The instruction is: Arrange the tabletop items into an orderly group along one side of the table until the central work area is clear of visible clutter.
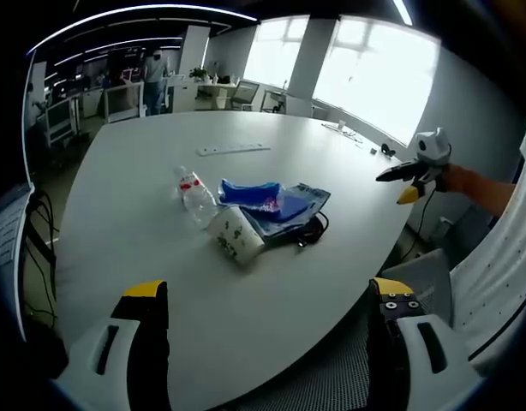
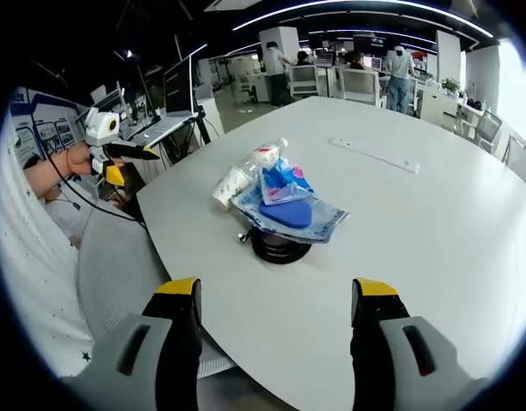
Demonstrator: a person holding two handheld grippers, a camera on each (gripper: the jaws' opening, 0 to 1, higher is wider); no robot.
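Left gripper view: left gripper (image 1: 267,300) jaws wide apart, nothing between them, raised over the near edge of the white desk (image 1: 143,197). Items cluster near desk centre: clear plastic bottle (image 1: 195,195) lying on its side, long axis running away from the camera, cap end farther. White paper cup (image 1: 236,235) tipped over, touching the bottle's near end. Blue bag (image 1: 256,193) on a denim cloth (image 1: 290,205); a black object under the cloth is mostly hidden. A white strip (image 1: 234,149) lies well apart, farther back. Right gripper (image 1: 415,175) enters from the right, off the desk edge.

Right gripper view: right gripper (image 2: 274,295) jaws wide apart, empty. Same cluster; the cup's mouth faces the left edge. The black round object (image 2: 278,246) is partly covered by the cloth.
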